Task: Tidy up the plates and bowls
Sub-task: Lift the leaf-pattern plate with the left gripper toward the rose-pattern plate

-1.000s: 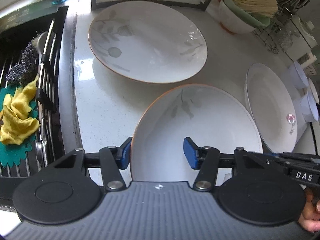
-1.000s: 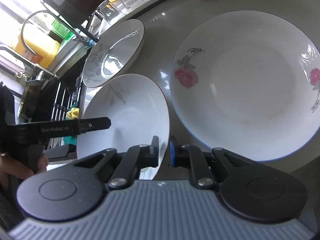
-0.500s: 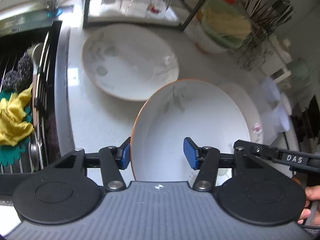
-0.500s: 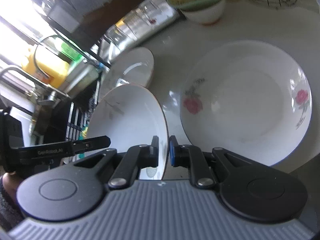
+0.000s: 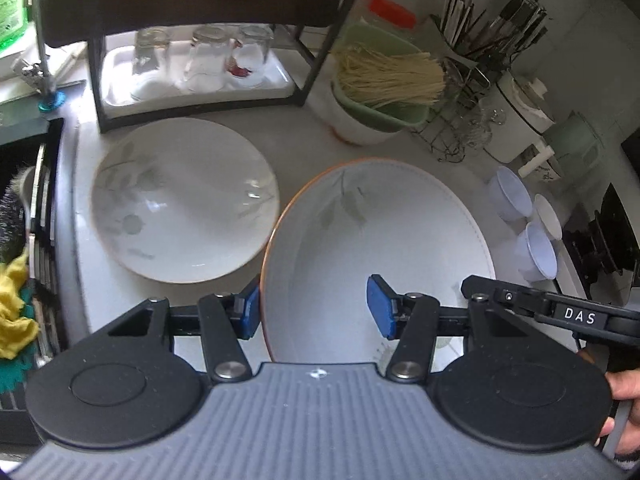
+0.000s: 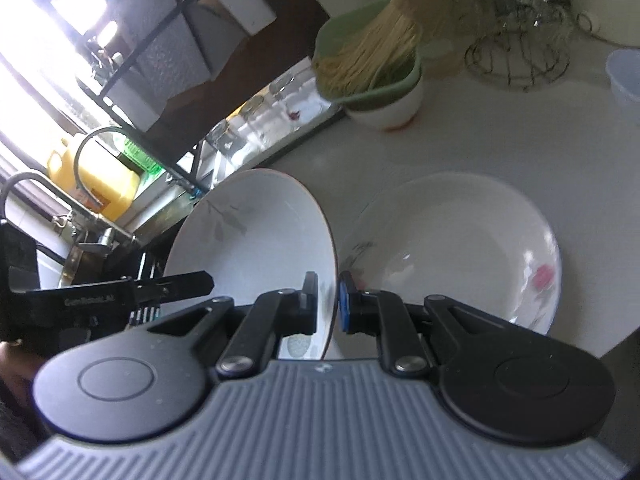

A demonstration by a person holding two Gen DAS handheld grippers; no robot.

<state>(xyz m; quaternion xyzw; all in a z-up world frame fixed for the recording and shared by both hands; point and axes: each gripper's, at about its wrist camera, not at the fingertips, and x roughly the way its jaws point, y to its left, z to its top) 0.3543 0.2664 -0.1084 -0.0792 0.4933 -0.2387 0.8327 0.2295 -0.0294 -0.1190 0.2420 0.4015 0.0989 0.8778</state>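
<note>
Pale kitchen counter (image 5: 100,280), sink at 9 o'clock, glass rack at 12. Right gripper (image 6: 328,304) is pinching the rim of the lifted leaf plate (image 5: 380,248), tilted up off the counter. Left gripper (image 5: 314,310) is spread; one pad looks like it touches that rim, hard to say. Nothing stacked yet, so it's early. Count: three plates, namely the lifted one, a matching leaf plate (image 5: 184,200) at 10 o'clock and a rose plate (image 6: 460,248) lying separately. One white bowl (image 6: 394,108) with a green colander (image 6: 372,92) on it.
</note>
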